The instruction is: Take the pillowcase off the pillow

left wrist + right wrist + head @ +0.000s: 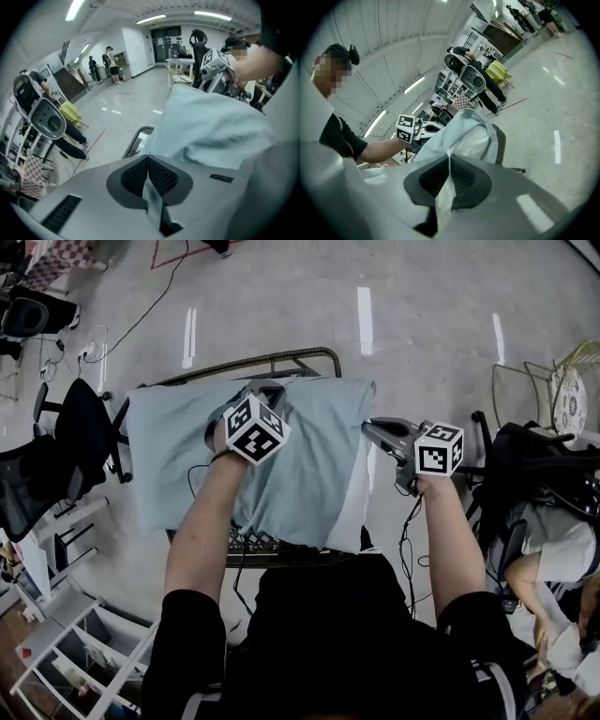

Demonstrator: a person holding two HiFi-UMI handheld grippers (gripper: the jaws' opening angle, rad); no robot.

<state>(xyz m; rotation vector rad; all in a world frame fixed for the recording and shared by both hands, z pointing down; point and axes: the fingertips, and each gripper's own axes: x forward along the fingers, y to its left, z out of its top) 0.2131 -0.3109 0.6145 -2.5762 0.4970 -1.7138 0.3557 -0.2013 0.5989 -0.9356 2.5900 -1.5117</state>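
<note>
**One cased pillow, two clamped grippers: left on the blue case, right at the open end**

A single pillow [350, 510] in a single light-blue pillowcase [309, 465] lies lengthwise across a mesh stand [272, 542] with a metal frame. The case's open end is at the person's right. The white pillow shows there along the right edge.

Both hand-held tools are at the pillow. The left gripper [265, 390] comes down on top of the pillow, near the middle of its far long edge. The right gripper [367, 427] lies nearly level and meets the open end from the side. The two are well apart, with most of the case's width between them.

The head view gives this layout but hides both pairs of jaws. The left gripper view shows its jaws clenched together on a thin pinch of blue pillowcase. It also shows two people [111, 62] standing far off down the room. The right gripper view shows its jaws closed on a fold of white cloth, the pillow's colour. Just beyond them is the mouth of the case with the pillow inside. Whether any of the case's hem is caught in that pinch cannot be told.
</note>
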